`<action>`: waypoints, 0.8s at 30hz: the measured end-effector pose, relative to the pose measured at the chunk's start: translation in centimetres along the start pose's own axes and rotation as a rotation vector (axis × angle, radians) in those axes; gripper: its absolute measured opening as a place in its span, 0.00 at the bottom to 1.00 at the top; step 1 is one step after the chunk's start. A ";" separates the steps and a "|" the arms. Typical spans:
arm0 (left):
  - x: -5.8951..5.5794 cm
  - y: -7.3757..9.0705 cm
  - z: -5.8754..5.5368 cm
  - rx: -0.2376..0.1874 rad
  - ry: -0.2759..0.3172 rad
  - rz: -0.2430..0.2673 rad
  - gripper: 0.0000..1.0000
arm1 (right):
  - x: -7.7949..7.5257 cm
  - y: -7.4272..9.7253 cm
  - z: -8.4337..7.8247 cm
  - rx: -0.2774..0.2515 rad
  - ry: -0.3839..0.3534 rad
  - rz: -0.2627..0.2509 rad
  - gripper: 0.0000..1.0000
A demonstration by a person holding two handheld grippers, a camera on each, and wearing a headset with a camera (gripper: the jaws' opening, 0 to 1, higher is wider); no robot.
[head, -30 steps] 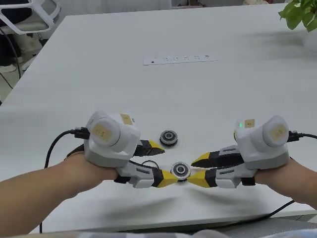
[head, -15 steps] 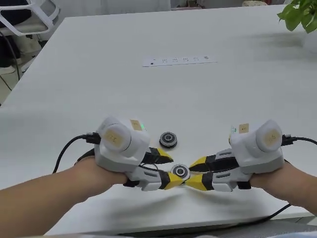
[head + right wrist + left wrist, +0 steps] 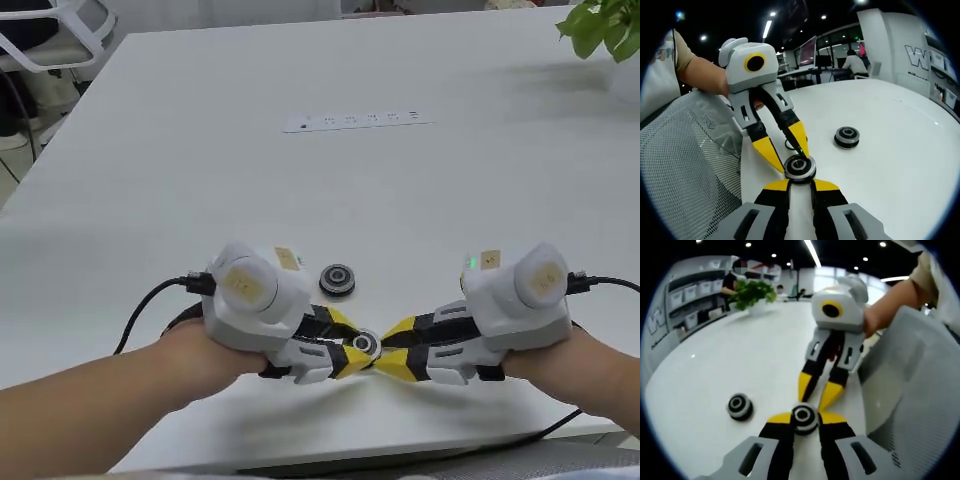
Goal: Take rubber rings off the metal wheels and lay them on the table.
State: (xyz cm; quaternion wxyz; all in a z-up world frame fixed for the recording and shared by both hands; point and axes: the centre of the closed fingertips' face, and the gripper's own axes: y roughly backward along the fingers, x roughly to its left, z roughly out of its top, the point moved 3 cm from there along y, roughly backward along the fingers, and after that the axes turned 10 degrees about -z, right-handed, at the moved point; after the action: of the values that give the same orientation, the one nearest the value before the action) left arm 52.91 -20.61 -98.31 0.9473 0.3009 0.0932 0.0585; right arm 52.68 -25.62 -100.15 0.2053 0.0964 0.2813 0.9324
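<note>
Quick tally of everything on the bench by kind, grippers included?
Metal wheels: 2, held wheel and loose wheel
Grippers: 2, left gripper and right gripper
Socket strip: 1
Plant: 1
Total: 6

Near wheel (image 3: pixel 363 344) pinched; far wheel (image 3: pixel 338 279) lies flat.

Open tabletop (image 3: pixel 150 180) left, right and far; loose wheel (image 3: pixel 338 279) close ahead, socket strip (image 3: pixel 347 121) mid-table, plant (image 3: pixel 600 25) far corner

Wheel (image 3: pixel 804 419) — black, silver, table (image 3: pixel 200 120) — white
</note>
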 end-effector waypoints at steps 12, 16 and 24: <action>0.3 0.1 -0.1 0.005 -0.025 0.033 0.14 | 0.2 0.2 -0.1 -0.001 -0.001 0.004 0.06; 0.3 0.0 -0.1 0.002 -0.029 0.031 0.14 | 0.2 0.2 -0.1 -0.004 -0.008 0.003 0.06; 0.4 0.0 -0.1 -0.003 -0.027 0.035 0.14 | 0.1 0.3 -0.2 -0.007 -0.039 0.007 0.04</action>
State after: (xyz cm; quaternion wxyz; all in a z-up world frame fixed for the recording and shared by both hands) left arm 53.24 -20.48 -98.42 0.9478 0.3017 0.0750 0.0709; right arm 52.43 -25.89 -100.13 0.2076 0.1150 0.2737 0.9321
